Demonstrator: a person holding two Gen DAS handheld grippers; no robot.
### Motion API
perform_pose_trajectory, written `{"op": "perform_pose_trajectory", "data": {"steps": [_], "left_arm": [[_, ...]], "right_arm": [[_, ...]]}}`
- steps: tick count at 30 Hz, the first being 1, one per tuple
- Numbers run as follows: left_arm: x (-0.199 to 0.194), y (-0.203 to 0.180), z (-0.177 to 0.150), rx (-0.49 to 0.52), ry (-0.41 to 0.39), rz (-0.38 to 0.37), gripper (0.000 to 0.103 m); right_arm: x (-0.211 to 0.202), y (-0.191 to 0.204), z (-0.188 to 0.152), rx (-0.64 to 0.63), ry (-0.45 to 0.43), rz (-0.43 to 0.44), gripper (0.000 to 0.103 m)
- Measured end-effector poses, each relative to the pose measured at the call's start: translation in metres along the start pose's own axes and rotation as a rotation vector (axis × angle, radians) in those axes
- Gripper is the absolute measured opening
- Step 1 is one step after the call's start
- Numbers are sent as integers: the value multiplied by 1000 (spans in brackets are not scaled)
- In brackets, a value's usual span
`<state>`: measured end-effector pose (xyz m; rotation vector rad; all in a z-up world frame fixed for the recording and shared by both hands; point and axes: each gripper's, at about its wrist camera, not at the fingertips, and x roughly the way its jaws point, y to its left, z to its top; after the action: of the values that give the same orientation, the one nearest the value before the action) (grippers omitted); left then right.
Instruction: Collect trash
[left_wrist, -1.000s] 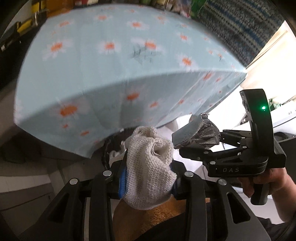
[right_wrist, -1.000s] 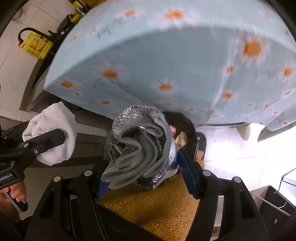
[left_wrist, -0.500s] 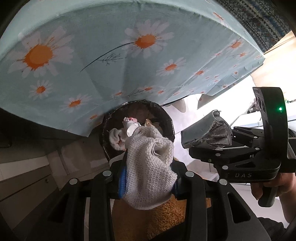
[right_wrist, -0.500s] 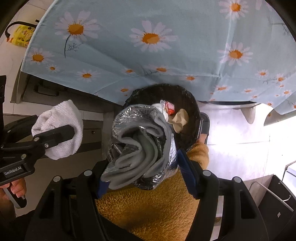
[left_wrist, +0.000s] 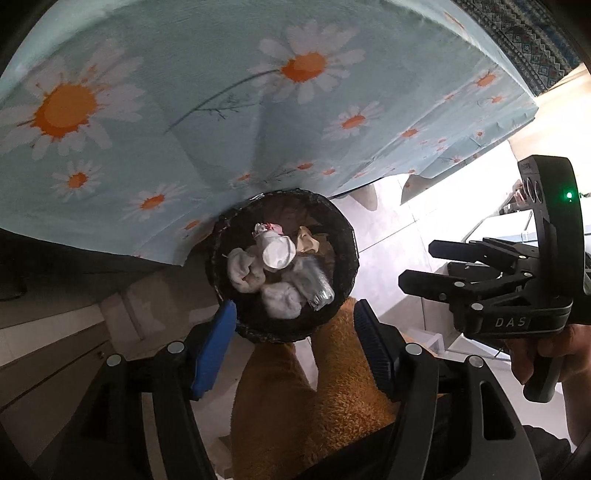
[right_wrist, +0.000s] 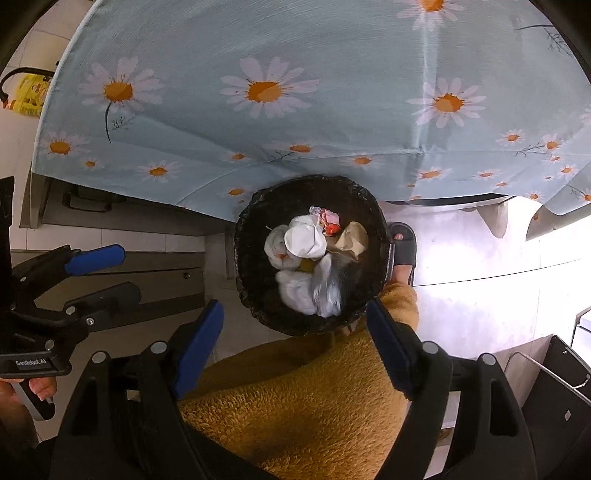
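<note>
Round black trash bin (right_wrist: 258, 291) sits on the pale floor, partly under the hanging edge of the light-blue daisy-print tablecloth (right_wrist: 332, 110). Inside: white knitted cloth wad (right_wrist: 295, 291), silver foil wrapper (right_wrist: 327, 290), white paper ball (right_wrist: 304, 236), red wrapper (right_wrist: 330, 221). Left gripper (left_wrist: 295, 343) and right gripper (right_wrist: 295, 343) both above bin, fingers spread, nothing held.

Pale blue daisy-print tablecloth (right_wrist: 332, 122) draped over table edge. Light tiled floor (right_wrist: 480, 295) below, glaring bright at right. Grey cabinet drawers (right_wrist: 122, 218) at left. Patterned woven fabric (left_wrist: 528, 48) upper right.
</note>
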<state>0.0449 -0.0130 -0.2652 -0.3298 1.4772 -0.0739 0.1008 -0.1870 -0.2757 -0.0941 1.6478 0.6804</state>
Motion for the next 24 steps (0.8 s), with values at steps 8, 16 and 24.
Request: {"op": "perform_pose_trajectory", "data": {"steps": [8,16,24], "left_arm": [[-15,13,-2,-30,-20,-4,64],[-47,11,-7,-12,-76,-12,64],[-102,9,-6,-62,-204,28,79]], "right_arm": [[-21,10,4,-19,-44,-21,79],[-65,38,-1,-93,-153,-55,79],[-125,69,3,-201,-269,-49,83]]}}
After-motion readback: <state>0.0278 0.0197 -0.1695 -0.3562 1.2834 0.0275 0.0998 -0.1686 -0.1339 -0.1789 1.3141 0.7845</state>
